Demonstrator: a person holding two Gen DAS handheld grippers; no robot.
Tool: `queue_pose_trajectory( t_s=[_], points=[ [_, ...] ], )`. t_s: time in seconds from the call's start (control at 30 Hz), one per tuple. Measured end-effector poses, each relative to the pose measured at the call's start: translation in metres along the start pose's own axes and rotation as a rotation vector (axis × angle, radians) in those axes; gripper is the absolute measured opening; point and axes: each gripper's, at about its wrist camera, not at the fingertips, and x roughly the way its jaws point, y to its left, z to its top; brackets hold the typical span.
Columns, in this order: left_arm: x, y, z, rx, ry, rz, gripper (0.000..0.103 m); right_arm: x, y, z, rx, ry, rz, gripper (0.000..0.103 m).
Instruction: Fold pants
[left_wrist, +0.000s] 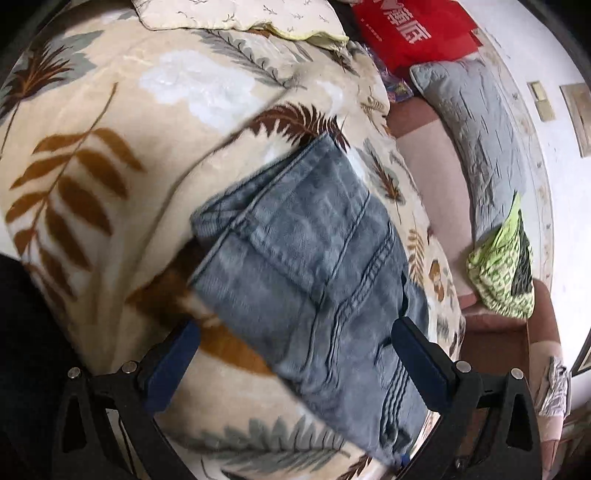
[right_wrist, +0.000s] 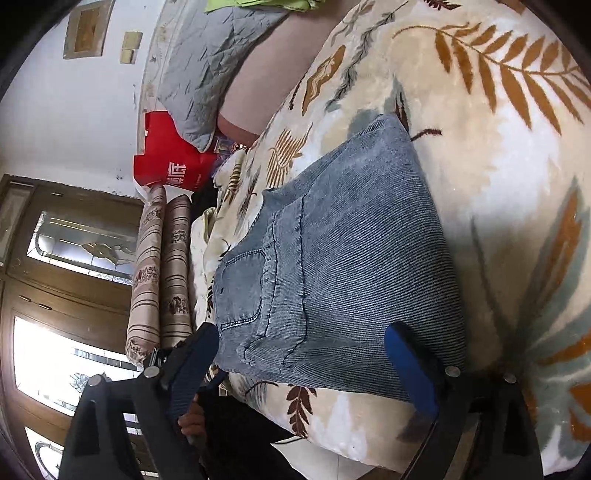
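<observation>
The pants (right_wrist: 332, 258), of faded blue-grey denim, are laid flat in a folded, compact rectangle on a leaf-patterned blanket (right_wrist: 498, 147). A back pocket and stitched seams are shown uppermost; the layers are perhaps doubled.

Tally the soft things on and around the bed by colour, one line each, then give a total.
Blue: 1, the folded jeans
Grey: 1, the quilted pillow
Red: 1, the bag
Green and white: 1, the patterned cloth
Cream with leaf print: 1, the blanket
Total: 5
</observation>
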Motion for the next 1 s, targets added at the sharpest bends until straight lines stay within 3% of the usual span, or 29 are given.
queue_pose_trajectory(
  t_s=[0.23,0.3,0.4,0.5,0.57,0.73,0.77,0.83,0.9,0.97,1.0],
  points=[
    [0.003,-0.004,0.018,-0.007,-0.03,-0.113,0.101,-0.008,0.025,-0.002,-0.061,-0.028,-0.011,0.093],
    [0.005,-0.005,0.021,0.024,-0.044,-0.105,0.08,-0.01,0.045,-0.006,-0.094,-0.036,0.015,0.093],
    [0.011,-0.003,0.024,0.043,-0.049,-0.065,0.054,0.012,0.078,-0.011,-0.124,0.036,0.076,0.093],
    [0.009,0.004,0.028,0.043,-0.043,-0.056,0.034,0.057,0.108,-0.016,-0.126,0.126,0.127,0.093],
    [0.009,0.011,0.029,0.039,-0.039,-0.05,0.026,0.087,0.119,-0.018,-0.108,0.167,0.129,0.093],
    [0.01,0.014,0.029,0.055,-0.039,-0.061,0.025,0.161,0.126,-0.011,-0.031,0.25,0.118,0.093],
    [0.01,0.014,0.029,0.056,-0.036,-0.068,0.025,0.178,0.121,-0.01,-0.038,0.271,0.065,0.093],
    [0.009,0.014,0.029,0.057,-0.039,-0.073,0.032,0.193,0.114,-0.011,-0.01,0.271,-0.017,0.094],
    [0.009,0.014,0.029,0.054,-0.043,-0.102,0.059,0.191,0.128,-0.012,-0.04,0.282,0.001,0.094],
    [0.011,0.011,0.029,0.045,-0.045,-0.143,0.071,0.187,0.142,-0.014,-0.063,0.283,0.036,0.094],
    [0.011,0.008,0.029,0.05,-0.047,-0.136,0.072,0.187,0.146,-0.014,-0.087,0.27,0.02,0.094]
  ],
)
